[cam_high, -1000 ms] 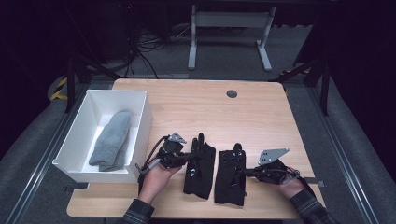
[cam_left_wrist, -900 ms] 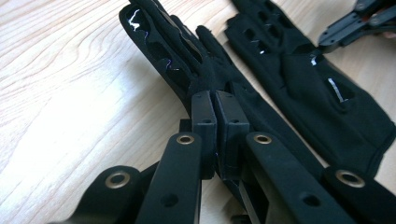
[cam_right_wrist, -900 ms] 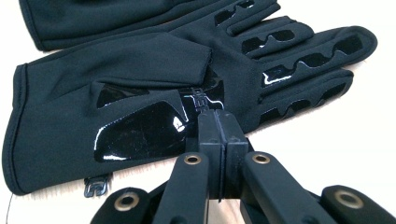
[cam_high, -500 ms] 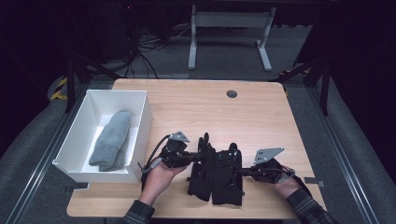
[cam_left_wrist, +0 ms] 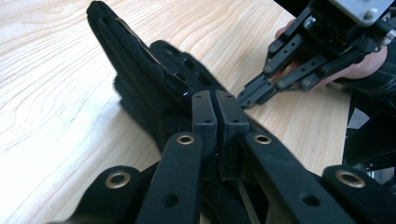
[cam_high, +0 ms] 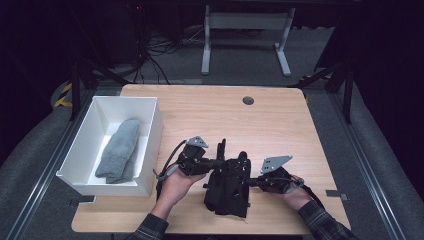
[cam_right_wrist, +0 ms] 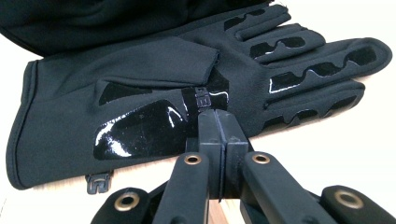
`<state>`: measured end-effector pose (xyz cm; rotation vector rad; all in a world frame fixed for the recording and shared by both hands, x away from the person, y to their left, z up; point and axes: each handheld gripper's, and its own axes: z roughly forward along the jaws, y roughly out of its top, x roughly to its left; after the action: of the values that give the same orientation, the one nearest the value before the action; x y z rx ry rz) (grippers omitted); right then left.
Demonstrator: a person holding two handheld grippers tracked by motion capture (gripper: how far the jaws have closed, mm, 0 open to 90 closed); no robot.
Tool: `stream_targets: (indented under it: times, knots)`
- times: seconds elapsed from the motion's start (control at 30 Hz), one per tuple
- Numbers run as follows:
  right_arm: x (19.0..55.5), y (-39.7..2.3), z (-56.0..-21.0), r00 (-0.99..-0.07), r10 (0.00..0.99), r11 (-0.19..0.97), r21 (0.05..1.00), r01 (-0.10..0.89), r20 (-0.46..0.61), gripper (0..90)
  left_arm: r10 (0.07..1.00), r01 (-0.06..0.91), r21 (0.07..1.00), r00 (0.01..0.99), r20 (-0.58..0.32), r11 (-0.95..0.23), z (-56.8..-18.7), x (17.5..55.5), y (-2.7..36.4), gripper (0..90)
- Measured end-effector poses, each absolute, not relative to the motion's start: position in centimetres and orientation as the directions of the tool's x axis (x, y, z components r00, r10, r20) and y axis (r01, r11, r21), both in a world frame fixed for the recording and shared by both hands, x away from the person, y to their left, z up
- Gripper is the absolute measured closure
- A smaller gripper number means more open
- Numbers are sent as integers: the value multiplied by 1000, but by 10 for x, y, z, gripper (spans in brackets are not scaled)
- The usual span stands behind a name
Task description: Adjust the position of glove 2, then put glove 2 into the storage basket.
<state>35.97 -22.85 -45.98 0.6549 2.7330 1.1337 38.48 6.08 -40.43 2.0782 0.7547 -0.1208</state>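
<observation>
Two black gloves lie overlapped in a pile (cam_high: 227, 187) near the table's front edge. My left gripper (cam_high: 216, 163) reaches in from the left. Its jaws are shut (cam_left_wrist: 215, 107) on the side of one glove (cam_left_wrist: 140, 70), which stands up in a ridge. My right gripper (cam_high: 251, 183) comes in from the right with its jaws shut (cam_right_wrist: 217, 121). Their tips rest against the edge of the other glove (cam_right_wrist: 140, 102), which lies flat, palm up with shiny grip patches. In the left gripper view the right gripper (cam_left_wrist: 247, 95) points at the pile from the far side.
A white bin (cam_high: 150, 130) stands at the table's left with a folded grey cloth (cam_high: 120, 150) inside. A dark round grommet (cam_high: 248, 100) sits near the table's far edge. Bare wood stretches behind the gloves. A small clip (cam_right_wrist: 95, 183) hangs at the glove's cuff.
The gloves lay side by side a second ago and now overlap. The right gripper has slid left with its glove, and the left gripper has shifted slightly right.
</observation>
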Motion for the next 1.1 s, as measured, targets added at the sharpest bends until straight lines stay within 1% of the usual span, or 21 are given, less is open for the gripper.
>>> stream_targets:
  times: [0.37, 0.8, 0.87, 0.93, 1.0, 1.07, 1.1]
  knots:
    - [365, -205, -461, -909, 415, 636, 701, 323, 43, 900, 449, 554, 707, 818, -361, -440, -410, 388, 45, 879]
    - [369, -192, -462, -910, 412, 635, 706, 314, 34, 900, 442, 560, 686, 818, -369, -464, -421, 393, 29, 874]
    - [370, -190, -462, -910, 414, 631, 709, 315, 36, 900, 432, 563, 691, 817, -382, -453, -423, 396, 26, 861]
    - [370, -189, -462, -911, 412, 631, 710, 312, 34, 900, 415, 558, 698, 822, -389, -450, -423, 397, 25, 831]
    - [370, -189, -462, -910, 413, 633, 708, 312, 32, 900, 419, 558, 703, 821, -388, -441, -422, 396, 24, 799]
    - [369, -191, -461, -910, 414, 635, 707, 313, 31, 900, 419, 555, 707, 822, -386, -437, -421, 395, 27, 807]
    - [369, -193, -461, -908, 418, 633, 708, 314, 28, 900, 414, 555, 708, 822, -390, -435, -420, 394, 28, 848]
